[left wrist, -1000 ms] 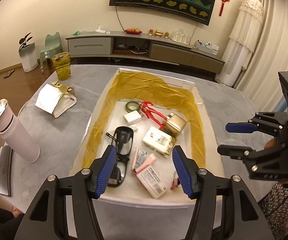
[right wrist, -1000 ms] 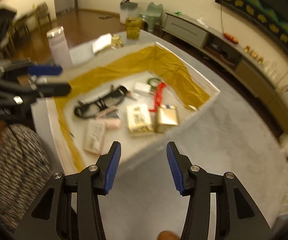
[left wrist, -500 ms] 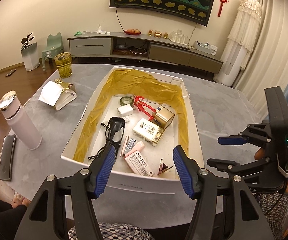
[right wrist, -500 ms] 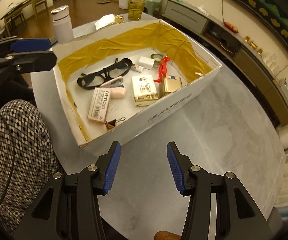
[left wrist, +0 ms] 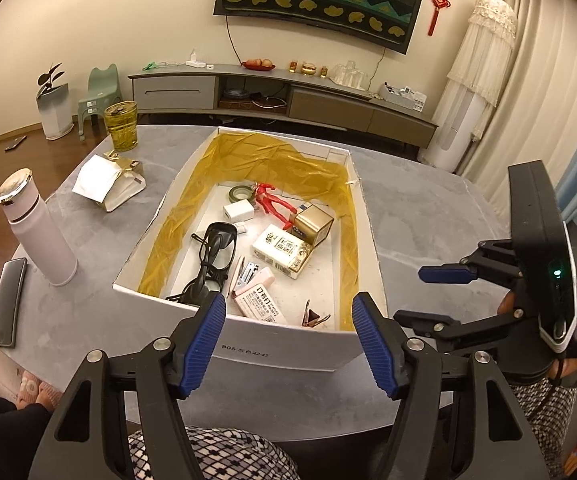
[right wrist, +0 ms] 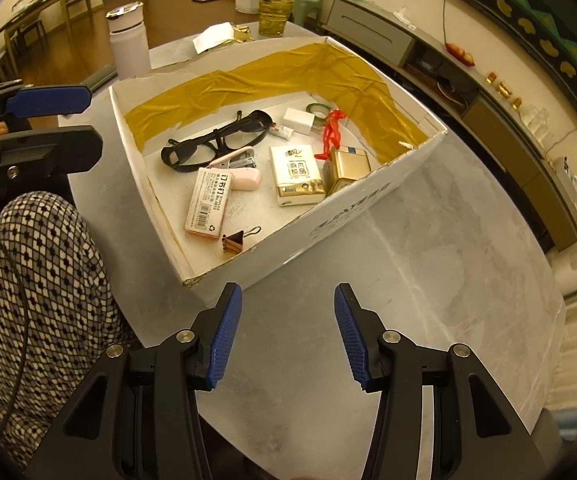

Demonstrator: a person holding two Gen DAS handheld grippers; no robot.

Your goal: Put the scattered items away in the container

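Your left camera looks along the box (left wrist: 284, 350) from its short near end, your right from its right corner (both close), sharing its inside.

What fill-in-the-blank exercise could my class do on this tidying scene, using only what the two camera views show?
1. The black glasses lie inside the white ____.
2. The inner walls of the box are lined with tape of a ____ colour.
3. The left tool and right tool are both ____ and hold nothing.
4. The pink bottle stands on the table, ____ the box.

Missing words: box; yellow; open; outside
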